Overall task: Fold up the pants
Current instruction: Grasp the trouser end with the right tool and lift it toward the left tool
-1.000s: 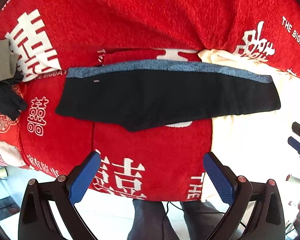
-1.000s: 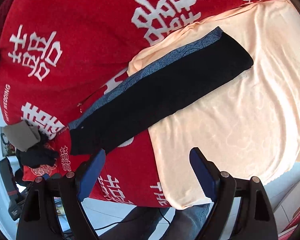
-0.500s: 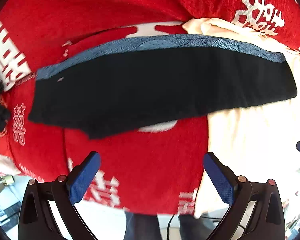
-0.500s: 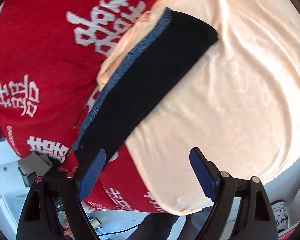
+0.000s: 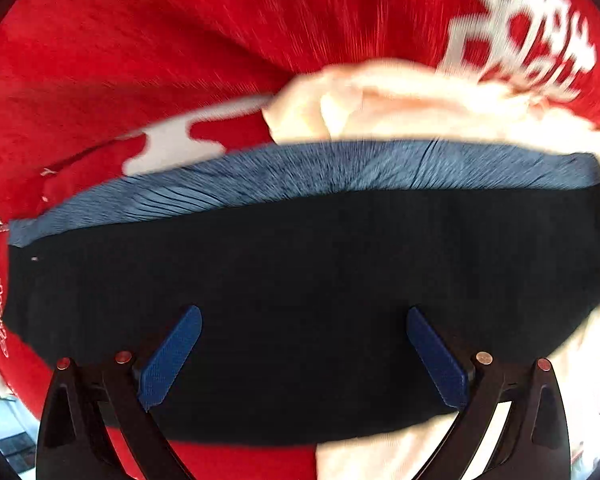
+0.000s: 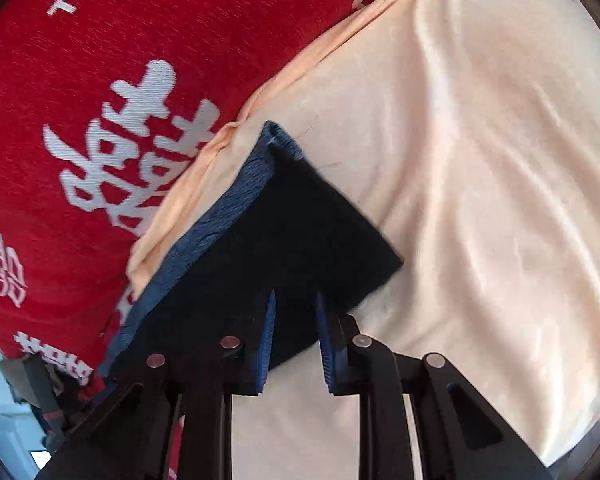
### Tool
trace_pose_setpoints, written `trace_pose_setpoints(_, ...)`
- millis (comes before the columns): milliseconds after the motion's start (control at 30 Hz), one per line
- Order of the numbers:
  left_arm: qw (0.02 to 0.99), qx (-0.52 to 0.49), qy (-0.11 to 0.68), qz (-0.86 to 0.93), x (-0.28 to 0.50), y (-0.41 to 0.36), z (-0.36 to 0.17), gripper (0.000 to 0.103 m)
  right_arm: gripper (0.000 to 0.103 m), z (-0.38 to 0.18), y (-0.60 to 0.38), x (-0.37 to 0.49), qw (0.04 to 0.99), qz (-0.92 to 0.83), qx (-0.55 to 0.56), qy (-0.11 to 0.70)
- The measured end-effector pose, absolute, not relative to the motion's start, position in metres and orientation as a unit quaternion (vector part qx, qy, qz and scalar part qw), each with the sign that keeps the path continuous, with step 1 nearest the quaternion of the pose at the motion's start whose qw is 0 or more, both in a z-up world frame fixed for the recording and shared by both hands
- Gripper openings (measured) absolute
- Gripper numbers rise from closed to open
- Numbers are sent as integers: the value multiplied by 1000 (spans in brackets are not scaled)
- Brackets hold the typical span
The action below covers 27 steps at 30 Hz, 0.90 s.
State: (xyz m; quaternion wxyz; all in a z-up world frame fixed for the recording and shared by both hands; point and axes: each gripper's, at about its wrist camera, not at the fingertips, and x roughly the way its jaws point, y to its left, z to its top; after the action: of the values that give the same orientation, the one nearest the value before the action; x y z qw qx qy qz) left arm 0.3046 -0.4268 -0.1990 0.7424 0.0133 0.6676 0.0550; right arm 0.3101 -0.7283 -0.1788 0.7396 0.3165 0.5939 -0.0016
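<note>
Across the middle of the left-wrist frame the black pants [image 5: 300,288] lie flat and apparently unfolded on the red blanket [image 5: 140,60], left gripper [image 5: 304,320] spread wide above them, right gripper [image 6: 294,300] just narrowing around their lower-centre edge, pads not visibly pressing, so folding remains ahead.

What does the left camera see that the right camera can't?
Only the left wrist view shows the left hand-held gripper, wide open above the black pants. Only the right wrist view shows the right hand-held gripper, its jaws just closing at the pants' end. Both show the pants, their blue waistband, the red blanket and the peach sheet.
</note>
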Motion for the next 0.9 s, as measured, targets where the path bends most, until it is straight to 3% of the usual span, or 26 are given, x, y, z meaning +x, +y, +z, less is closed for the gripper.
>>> trace_pose_setpoints(67,752,-1,657,54,303,-425,-202,103,12,-182,-737,316,758,-32,289,584)
trace_pose_setpoints(167,756,-6,653,44,300,-422,-201,103,21,-165,-756,311,784,-97,289,541)
trace_pose_setpoints(233,752,-7,658,39,302,-421,-201,103,31,-161,-764,300,781,-80,334,523)
trace_pose_setpoints(300,749,3,662,37,304,-424,-201,103,63,-168,-764,289,756,-47,375,535)
trace_pose_setpoints(367,752,14,658,36,305,-426,-200,103,63,-176,-763,275,738,-42,394,547)
trace_pose_setpoints(433,757,25,652,33,304,-430,-198,103,61,-182,-762,267,732,-40,402,549)
trace_pose_setpoints(467,758,26,651,33,304,-430,-198,103,51,-186,-763,267,729,-40,409,547)
trace_pose_setpoints(533,753,25,656,39,306,-430,-194,103,20,-196,-764,272,720,-33,426,547)
trace_pose_setpoints(600,760,30,647,44,307,-435,-183,103,11,-196,-759,287,721,-29,417,552)
trace_pose_setpoints(767,759,52,648,36,303,-448,-190,103,10,-180,-762,287,736,-11,420,532)
trace_pose_setpoints(900,761,38,647,33,301,-445,-189,103,21,-208,-773,274,702,-24,452,550)
